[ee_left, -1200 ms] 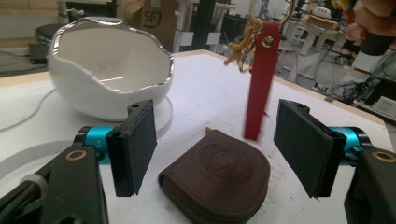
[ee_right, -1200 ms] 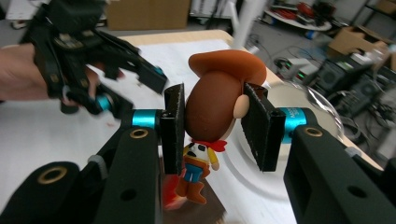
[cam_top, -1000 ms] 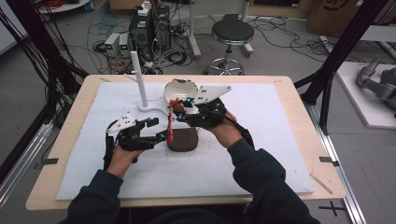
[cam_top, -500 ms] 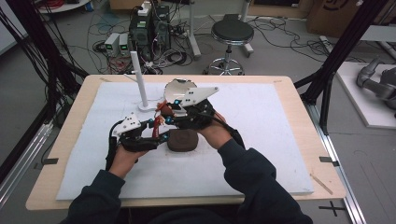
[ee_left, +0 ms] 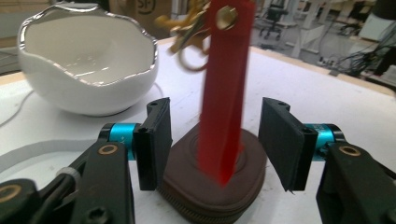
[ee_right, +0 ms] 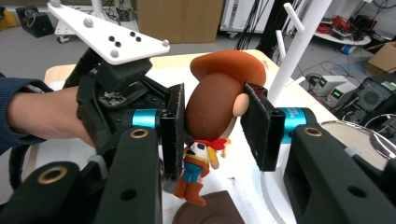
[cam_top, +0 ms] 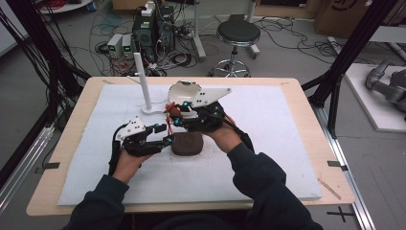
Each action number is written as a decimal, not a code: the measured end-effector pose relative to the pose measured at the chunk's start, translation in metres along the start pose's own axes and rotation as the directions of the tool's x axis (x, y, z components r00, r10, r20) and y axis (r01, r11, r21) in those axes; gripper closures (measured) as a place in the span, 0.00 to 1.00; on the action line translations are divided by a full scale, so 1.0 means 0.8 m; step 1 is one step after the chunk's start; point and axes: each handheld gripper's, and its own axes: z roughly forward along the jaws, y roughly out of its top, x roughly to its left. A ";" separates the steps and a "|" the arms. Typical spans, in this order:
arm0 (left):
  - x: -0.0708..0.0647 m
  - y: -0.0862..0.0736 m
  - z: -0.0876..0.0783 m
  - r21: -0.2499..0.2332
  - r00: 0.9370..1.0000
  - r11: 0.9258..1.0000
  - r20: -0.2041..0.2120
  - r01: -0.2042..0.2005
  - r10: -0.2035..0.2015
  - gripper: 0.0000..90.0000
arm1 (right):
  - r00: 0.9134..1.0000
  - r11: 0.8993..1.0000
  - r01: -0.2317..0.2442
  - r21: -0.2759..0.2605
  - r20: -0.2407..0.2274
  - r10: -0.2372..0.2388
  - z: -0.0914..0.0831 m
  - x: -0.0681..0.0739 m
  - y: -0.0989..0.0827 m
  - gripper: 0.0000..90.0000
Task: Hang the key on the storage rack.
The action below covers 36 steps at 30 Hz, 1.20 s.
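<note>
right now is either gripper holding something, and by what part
The right gripper clamps the cowboy figure by its head. The left gripper straddles the hanging red strap, jaws just closing, not gripping.

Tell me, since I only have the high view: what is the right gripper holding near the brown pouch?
Observer: The right gripper is clamped on the head of a cowboy figure, one jaw on each side.
Operator: And the red thing hanging there?
Observer: A red strap hangs from a key ring, down between the jaws of the left gripper.
Operator: Does the left have it?
Observer: Not yet. Its jaws have just been closing, but both pads stand clear of the strap, just above the brown pouch.
</note>
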 end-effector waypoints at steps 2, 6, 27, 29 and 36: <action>-0.001 0.000 0.000 0.002 1.000 1.000 -0.004 -0.004 0.004 0.49 | 1.000 1.000 -0.001 0.002 0.000 0.001 0.001 0.000 0.000 0.69; -0.001 0.000 0.001 0.032 1.000 0.999 -0.020 -0.009 0.009 0.59 | 1.000 1.000 -0.002 0.001 -0.010 0.002 0.002 0.002 0.000 0.69; 0.001 0.029 -0.025 0.027 1.000 0.999 0.014 -0.024 0.024 0.96 | 0.993 0.993 -0.114 0.012 0.026 0.114 -0.020 -0.022 -0.052 0.70; 0.001 0.038 -0.029 0.026 0.999 0.999 0.007 -0.035 0.035 0.96 | 0.993 0.993 -0.116 0.019 0.013 0.115 -0.017 -0.022 -0.061 0.70; 0.009 0.077 -0.044 0.038 0.997 0.998 -0.051 -0.051 0.053 0.96 | 0.990 0.990 -0.140 -0.006 0.002 0.140 -0.019 -0.024 -0.072 0.57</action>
